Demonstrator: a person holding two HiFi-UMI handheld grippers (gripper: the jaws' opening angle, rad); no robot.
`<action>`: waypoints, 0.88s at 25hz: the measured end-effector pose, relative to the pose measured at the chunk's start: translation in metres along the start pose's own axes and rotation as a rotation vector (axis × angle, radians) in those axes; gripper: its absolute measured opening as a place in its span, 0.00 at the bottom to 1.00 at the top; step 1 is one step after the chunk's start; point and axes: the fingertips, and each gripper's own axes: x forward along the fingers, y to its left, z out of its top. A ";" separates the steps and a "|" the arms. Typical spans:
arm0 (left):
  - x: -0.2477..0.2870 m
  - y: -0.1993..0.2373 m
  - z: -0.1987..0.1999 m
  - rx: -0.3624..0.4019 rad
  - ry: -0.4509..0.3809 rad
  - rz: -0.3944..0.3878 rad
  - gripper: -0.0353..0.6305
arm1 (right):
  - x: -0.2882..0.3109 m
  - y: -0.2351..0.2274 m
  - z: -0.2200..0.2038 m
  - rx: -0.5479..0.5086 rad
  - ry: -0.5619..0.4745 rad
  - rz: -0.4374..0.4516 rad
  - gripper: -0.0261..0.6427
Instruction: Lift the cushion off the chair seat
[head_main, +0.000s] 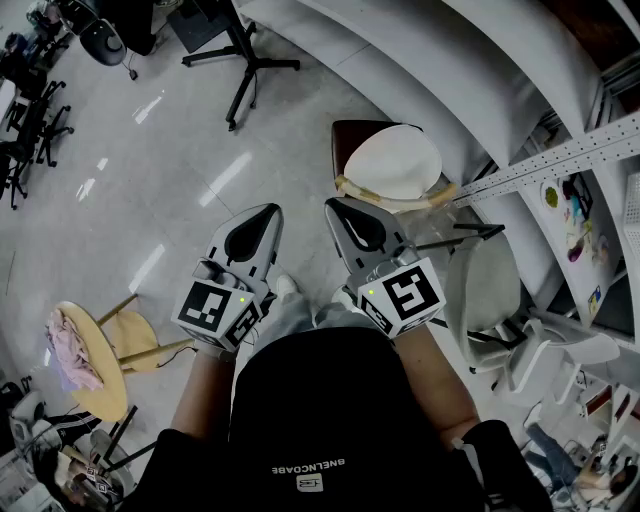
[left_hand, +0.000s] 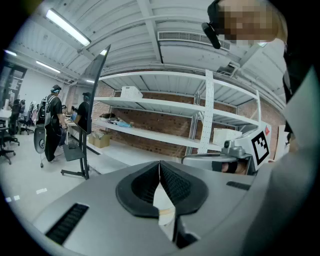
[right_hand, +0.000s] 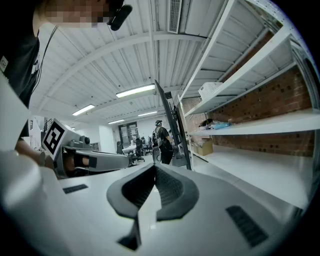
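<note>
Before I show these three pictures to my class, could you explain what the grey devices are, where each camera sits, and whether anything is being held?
A person holds two hand tools, each a two-jaw gripper. One picture comes from a camera on the person's head, looking down at the left gripper and right gripper. The other two come from cameras riding on each gripper, looking along its jaws. Both pairs of jaws are closed and hold nothing. Ahead stands a brown chair with a cream cushion on its seat, untouched.
</note>
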 end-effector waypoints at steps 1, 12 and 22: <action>-0.001 0.003 0.001 0.002 0.000 -0.004 0.07 | 0.003 0.002 0.001 -0.002 0.000 -0.003 0.05; -0.022 0.046 0.009 -0.010 -0.033 -0.063 0.07 | 0.038 0.029 0.009 -0.022 0.001 -0.057 0.05; -0.065 0.106 0.014 -0.032 -0.091 -0.128 0.07 | 0.088 0.073 0.003 -0.070 0.036 -0.125 0.05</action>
